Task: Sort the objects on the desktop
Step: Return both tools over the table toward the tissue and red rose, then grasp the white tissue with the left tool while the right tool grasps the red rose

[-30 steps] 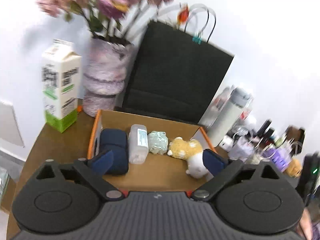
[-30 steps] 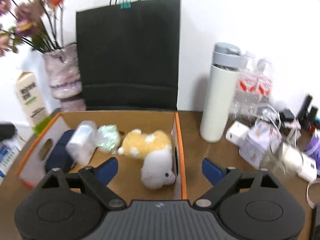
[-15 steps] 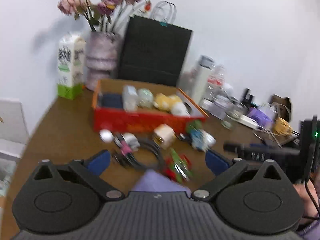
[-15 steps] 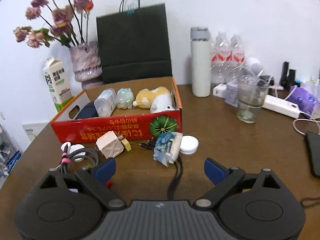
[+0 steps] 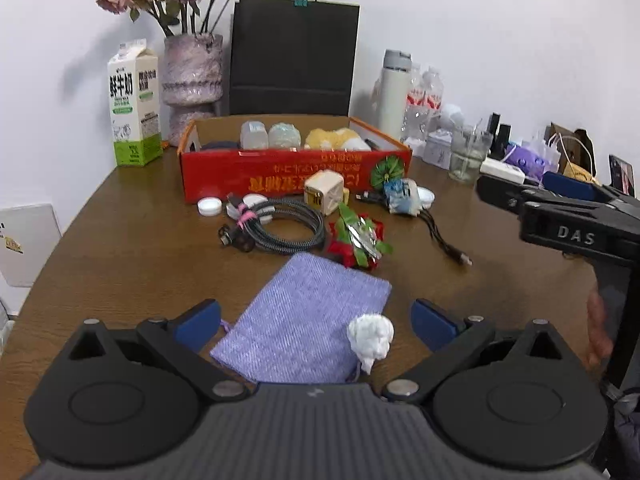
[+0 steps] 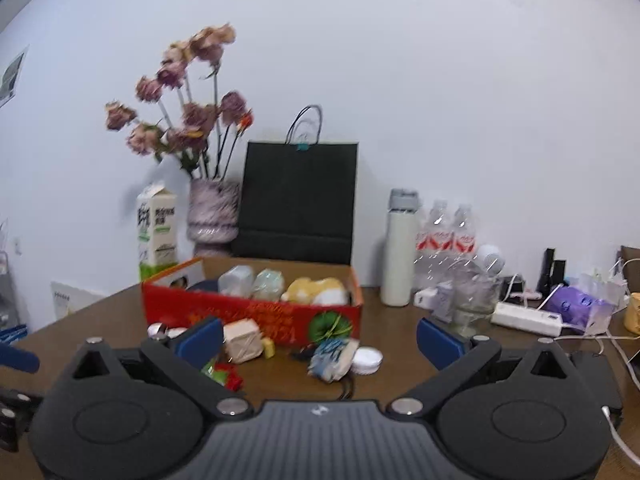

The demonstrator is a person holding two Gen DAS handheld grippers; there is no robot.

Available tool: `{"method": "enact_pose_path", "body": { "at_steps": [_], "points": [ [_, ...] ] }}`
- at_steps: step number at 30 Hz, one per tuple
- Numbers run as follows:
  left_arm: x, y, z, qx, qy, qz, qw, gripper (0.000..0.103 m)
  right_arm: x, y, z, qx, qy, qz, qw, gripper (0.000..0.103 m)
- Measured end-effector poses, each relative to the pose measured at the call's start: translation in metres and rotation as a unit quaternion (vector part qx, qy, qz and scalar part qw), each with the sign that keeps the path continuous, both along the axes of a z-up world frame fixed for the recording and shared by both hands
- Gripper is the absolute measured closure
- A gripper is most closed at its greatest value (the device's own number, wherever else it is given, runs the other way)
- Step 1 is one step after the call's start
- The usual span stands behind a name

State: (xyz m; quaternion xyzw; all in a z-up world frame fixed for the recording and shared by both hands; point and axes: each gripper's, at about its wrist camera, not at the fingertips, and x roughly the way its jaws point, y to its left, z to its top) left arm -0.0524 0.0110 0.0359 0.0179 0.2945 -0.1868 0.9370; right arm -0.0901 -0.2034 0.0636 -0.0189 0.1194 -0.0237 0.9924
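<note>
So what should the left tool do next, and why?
Probably dip down and close on the purple cloth pouch. The left tool is open and empty, the pouch lies right between its fingers on the table, and it isn't in the red box yet.

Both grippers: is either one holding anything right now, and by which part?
Nothing is held. The left gripper stands open above the purple pouch without pinching it, and the right gripper, whose jaws have just been opening, is empty too.
</note>
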Motion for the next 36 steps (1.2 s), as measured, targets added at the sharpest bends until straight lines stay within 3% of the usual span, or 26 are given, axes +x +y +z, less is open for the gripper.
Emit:
{"method": "enact_pose_path", "body": {
  "at_steps": [8,13,18,25,28,29,30,32,34,36],
  "points": [
    [0.007,-0.002,-0.014,0.005,0.012,0.028,0.9995,0.0,-0.003,-0.008,-0.01,0.012,0.017,0.006,1.0,0.0],
    [0.006,0.007,-0.016,-0.007,0.012,0.039,0.9992,0.0,0.003,-0.029,-0.012,0.066,0.039,0.021,0.997,0.0],
    [0.01,0.004,-0.016,-0.026,0.008,0.02,0.9994,0.0,0.026,-0.028,-0.025,0.088,0.097,0.041,0.991,0.011],
    [0.018,-0.018,-0.019,-0.007,0.005,-0.037,0.9993,0.001,0.078,0.014,-0.035,0.083,0.15,0.114,0.979,0.017],
    [0.021,-0.031,-0.024,0.042,0.021,-0.018,0.9987,0.022,0.108,0.035,-0.043,0.066,0.182,0.128,0.973,0.029],
    [0.024,-0.034,-0.026,0.051,0.03,-0.006,0.9982,0.034,0.115,0.04,-0.046,0.063,0.19,0.133,0.971,0.034],
    [0.025,-0.036,-0.027,0.05,0.042,-0.001,0.9979,0.036,0.121,0.044,-0.048,0.06,0.199,0.137,0.969,0.037],
    [0.025,-0.04,-0.027,0.048,0.045,-0.012,0.9978,0.043,0.131,0.05,-0.056,0.05,0.216,0.139,0.965,0.055],
    [0.024,-0.043,-0.026,0.047,0.04,-0.013,0.998,0.061,0.132,0.049,-0.06,0.048,0.219,0.138,0.965,0.064],
    [0.028,-0.043,-0.023,0.029,0.049,-0.015,0.9983,0.086,0.128,0.044,-0.058,0.053,0.212,0.134,0.967,0.066]
  ]
}}
